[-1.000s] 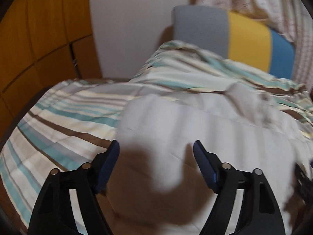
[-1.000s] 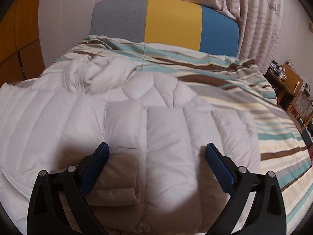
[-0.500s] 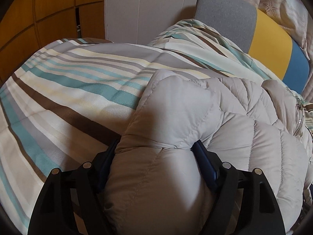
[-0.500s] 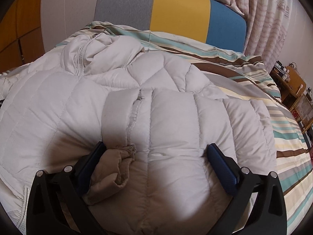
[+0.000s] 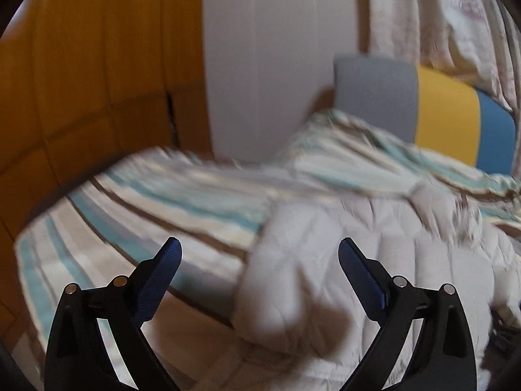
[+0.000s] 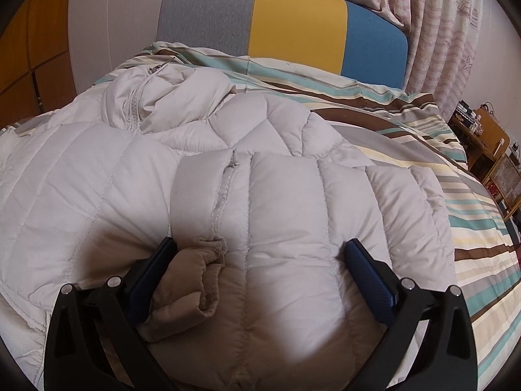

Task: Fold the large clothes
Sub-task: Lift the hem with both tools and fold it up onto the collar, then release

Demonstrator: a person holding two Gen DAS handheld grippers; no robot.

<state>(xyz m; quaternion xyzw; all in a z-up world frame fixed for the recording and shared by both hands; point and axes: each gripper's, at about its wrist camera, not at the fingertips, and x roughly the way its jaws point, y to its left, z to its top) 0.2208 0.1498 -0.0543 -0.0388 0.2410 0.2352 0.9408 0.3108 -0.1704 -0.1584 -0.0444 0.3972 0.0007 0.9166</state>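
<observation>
A pale grey quilted puffer jacket (image 6: 260, 123) lies spread on the striped bed cover (image 6: 423, 137). One sleeve (image 6: 286, 221) is folded across its body, and the tan inner cuff (image 6: 192, 280) shows. My right gripper (image 6: 257, 254) stands open low over that sleeve, with the sleeve bulging between its wide blue pads (image 6: 368, 277). In the blurred left wrist view the jacket (image 5: 374, 260) lies to the right. My left gripper (image 5: 259, 254) hangs above the jacket's left edge with its jaws opening wide. The cloth lies under them and they do not press on it.
A grey, yellow and blue headboard (image 6: 293, 22) stands at the far end of the bed. Orange wooden wardrobe doors (image 5: 81, 81) and a white wall are on the left. A patterned curtain (image 6: 439, 32) and low shelves (image 6: 488, 143) are on the right.
The left gripper held a fold of the jacket half a second ago; it has let go, spread wide and lifted back. The right gripper has barely moved.
</observation>
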